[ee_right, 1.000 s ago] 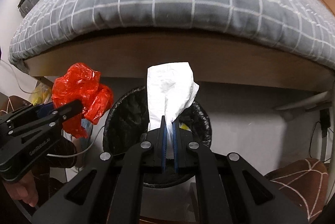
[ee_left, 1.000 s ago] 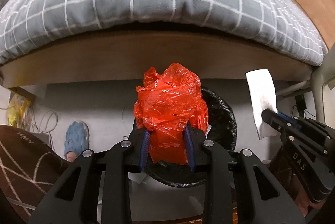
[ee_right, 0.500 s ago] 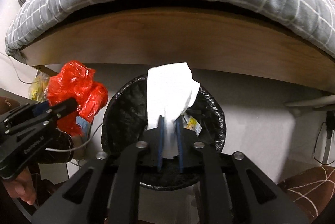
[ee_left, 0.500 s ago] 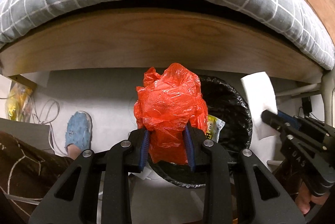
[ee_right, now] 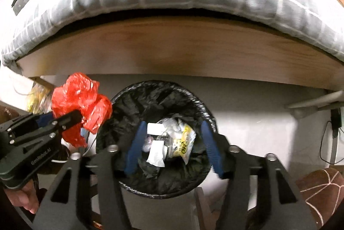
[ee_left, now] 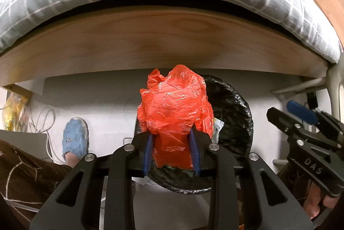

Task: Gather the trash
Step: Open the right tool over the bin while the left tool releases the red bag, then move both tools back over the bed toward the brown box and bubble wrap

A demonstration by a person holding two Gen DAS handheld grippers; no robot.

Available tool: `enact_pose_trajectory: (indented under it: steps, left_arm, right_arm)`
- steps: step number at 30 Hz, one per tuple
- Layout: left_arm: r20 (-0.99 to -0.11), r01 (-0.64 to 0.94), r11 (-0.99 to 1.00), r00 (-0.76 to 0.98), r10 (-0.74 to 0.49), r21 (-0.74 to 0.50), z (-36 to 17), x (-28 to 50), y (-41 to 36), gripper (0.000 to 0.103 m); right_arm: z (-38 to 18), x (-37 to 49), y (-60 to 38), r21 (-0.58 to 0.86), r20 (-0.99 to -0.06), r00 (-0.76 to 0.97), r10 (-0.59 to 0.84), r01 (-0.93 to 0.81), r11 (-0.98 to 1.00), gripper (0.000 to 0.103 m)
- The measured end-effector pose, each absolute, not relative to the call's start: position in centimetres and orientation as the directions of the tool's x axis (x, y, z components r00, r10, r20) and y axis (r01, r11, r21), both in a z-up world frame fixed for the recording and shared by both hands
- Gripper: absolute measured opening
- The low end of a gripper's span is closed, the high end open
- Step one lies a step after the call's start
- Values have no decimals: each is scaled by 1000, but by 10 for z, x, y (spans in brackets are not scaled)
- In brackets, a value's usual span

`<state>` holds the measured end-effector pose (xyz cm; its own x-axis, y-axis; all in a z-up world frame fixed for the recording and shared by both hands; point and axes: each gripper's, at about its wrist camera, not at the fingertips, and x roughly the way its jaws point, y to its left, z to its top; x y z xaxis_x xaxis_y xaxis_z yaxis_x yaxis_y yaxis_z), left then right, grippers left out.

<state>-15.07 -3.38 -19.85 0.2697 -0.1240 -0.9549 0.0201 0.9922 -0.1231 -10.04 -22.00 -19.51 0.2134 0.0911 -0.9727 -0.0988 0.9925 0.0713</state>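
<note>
While right gripper [ee_right: 172,144] hangs freshly opened, empty, above bin [ee_right: 126,105], we shift left gripper [ee_left: 172,150], clamped on red bag [ee_left: 175,109], over rim before release.

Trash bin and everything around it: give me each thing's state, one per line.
Trash bin: open-topped, black liner, trash inside.
White tissue: lying in the bin.
Red plastic bag: crumpled, clamped above the bin's edge.
Left gripper: shut on the bag.
Right gripper: jaws just opened, nothing between them.
</note>
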Motion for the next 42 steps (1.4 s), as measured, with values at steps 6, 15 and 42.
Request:
enact_pose_trajectory:
  steps: [6,15,42]
  left_arm:
    - [-953,64,990,271,-138,-125,-201,-148,-53,29]
    - [-949,111,987,283,-140,-112,-198,-151,-77,33]
    - [-904,30,997,419,-78,-72,-142,-148,-44,97]
  right_arm:
    - [-180,-108,-246,44,-962,266,53,-40,998,76]
    - [-167,-110,-270,40,-949,313,31,24,999,85]
    - [-136,-101,-268,13,-927,376,-5,45,999,95]
